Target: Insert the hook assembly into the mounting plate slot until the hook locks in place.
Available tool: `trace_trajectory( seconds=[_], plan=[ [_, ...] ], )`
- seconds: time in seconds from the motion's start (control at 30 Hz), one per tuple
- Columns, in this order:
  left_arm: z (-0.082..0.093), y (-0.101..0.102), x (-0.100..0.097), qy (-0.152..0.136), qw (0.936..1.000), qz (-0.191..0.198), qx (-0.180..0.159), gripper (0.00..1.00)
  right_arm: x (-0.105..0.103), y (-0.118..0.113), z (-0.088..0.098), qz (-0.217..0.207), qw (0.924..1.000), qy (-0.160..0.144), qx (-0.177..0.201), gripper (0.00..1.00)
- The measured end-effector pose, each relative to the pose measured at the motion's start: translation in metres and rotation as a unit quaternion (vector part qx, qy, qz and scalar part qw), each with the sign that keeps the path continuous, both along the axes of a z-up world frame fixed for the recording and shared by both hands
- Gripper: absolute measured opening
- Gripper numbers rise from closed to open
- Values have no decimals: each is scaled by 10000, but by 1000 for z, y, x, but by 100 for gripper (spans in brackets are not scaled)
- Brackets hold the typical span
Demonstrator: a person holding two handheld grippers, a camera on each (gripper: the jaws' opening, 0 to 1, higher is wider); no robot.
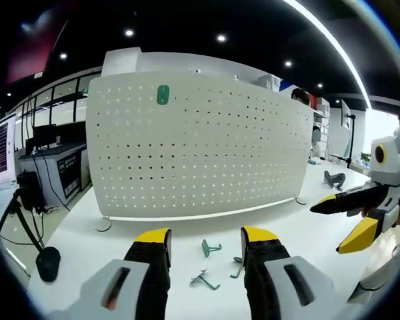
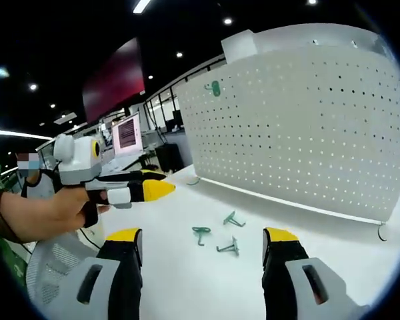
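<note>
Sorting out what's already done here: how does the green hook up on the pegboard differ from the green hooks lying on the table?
The mounted hook sits upright near the top of the white pegboard; the loose hooks lie flat on the white table in front of it. The mounted one stands alone; the loose ones are three, clustered. All share the same green colour. Both claws are open and empty.

Left gripper view: one green hook [image 1: 238, 269] is partly hidden behind the left hand-held gripper [image 1: 205, 245]. The perforated panel's [image 1: 207, 143] slot details are too small to discern.
</note>
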State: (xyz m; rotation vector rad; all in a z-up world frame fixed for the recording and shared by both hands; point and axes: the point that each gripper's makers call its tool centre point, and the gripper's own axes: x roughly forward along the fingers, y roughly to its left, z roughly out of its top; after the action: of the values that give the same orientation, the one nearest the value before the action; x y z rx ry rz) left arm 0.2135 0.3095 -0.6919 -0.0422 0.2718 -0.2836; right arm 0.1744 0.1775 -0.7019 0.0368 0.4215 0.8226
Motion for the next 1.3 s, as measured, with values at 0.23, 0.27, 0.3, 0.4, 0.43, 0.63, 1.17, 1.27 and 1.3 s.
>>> trace_trajectory(
  seconds=[0.23, 0.27, 0.3, 0.4, 0.43, 0.63, 1.17, 1.27, 1.3],
  plan=[
    [-1, -2, -6, 23, 10000, -75, 19, 43, 6, -3, -13, -19, 9999, 88, -143, 71],
    [-2, -2, -7, 36, 9999, -93, 22, 43, 8, -3, -15, -24, 9998, 106, -159, 70],
    [-3, -3, -8, 48, 9999, -112, 30, 43, 9, -3, -18, -30, 9997, 126, -187, 70],
    [-4, -3, -11, 77, 9998, -157, 59, 43, 15, -4, -27, -55, 9994, 194, -273, 70],
    [-5, -3, -12, 92, 9998, -167, 61, 43, 16, -4, -29, -64, 9993, 217, -293, 70],
    [-11, -4, -19, 196, 9993, -298, 127, 43, 24, -1, -45, -72, 9986, 330, -409, 69],
    [-25, -12, -39, 621, 9931, -985, 99, 48, 35, 6, -74, -54, 9961, 629, -624, 67],
    [-25, -15, -42, 658, 9912, -1145, 96, 49, 37, 7, -75, -55, 9958, 633, -654, 67],
    [-25, -17, -43, 673, 9904, -1203, 67, 51, 37, 7, -75, -48, 9958, 634, -658, 66]
  ],
)
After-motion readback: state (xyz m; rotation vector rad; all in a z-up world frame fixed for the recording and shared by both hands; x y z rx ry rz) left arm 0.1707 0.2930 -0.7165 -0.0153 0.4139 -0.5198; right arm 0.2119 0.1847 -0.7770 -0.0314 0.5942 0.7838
